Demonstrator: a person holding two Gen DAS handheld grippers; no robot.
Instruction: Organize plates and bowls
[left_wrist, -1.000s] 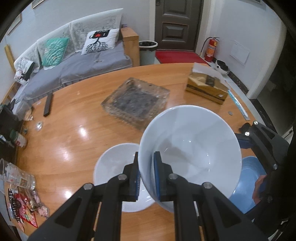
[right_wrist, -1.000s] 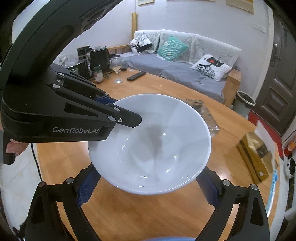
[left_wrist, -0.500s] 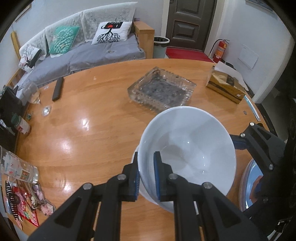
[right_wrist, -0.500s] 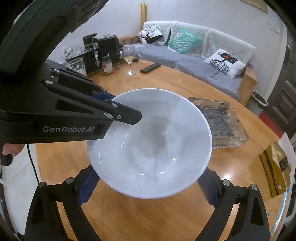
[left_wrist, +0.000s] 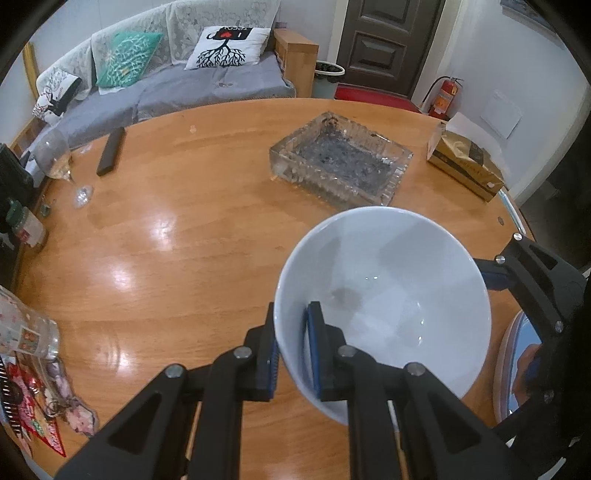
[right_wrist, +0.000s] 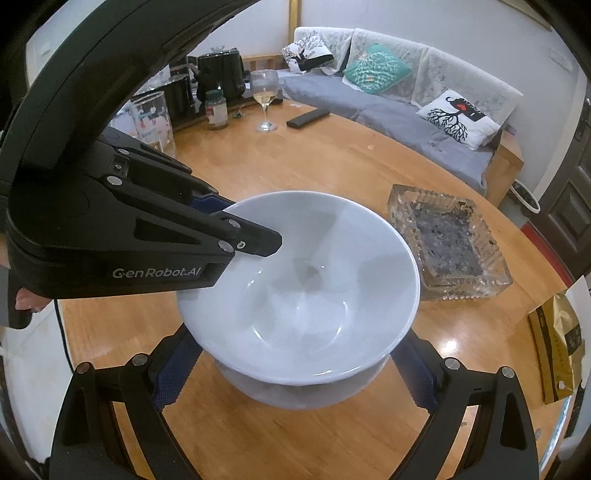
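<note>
My left gripper (left_wrist: 290, 347) is shut on the near rim of a white bowl (left_wrist: 384, 295), one pad inside and one outside. In the right wrist view this bowl (right_wrist: 303, 288) sits tilted in a second white bowl (right_wrist: 295, 391) that rests on the table; the left gripper (right_wrist: 236, 236) reaches in from the left. My right gripper (right_wrist: 291, 373) is open, its fingers wide on either side of the bowls, touching neither. A blue plate (left_wrist: 517, 369) lies at the right table edge, partly hidden by the right gripper.
A round wooden table (left_wrist: 177, 229) carries a glass ashtray (left_wrist: 343, 162), a tissue box (left_wrist: 465, 166), a remote (left_wrist: 110, 149), a wine glass (left_wrist: 55, 162), a glass jar (left_wrist: 22, 332) and a bottle (right_wrist: 216, 109). A sofa (left_wrist: 177, 85) stands behind.
My left gripper carried the white bowl left and down over the second bowl, which is now hidden under it in the left view. The right gripper stayed open around it.
</note>
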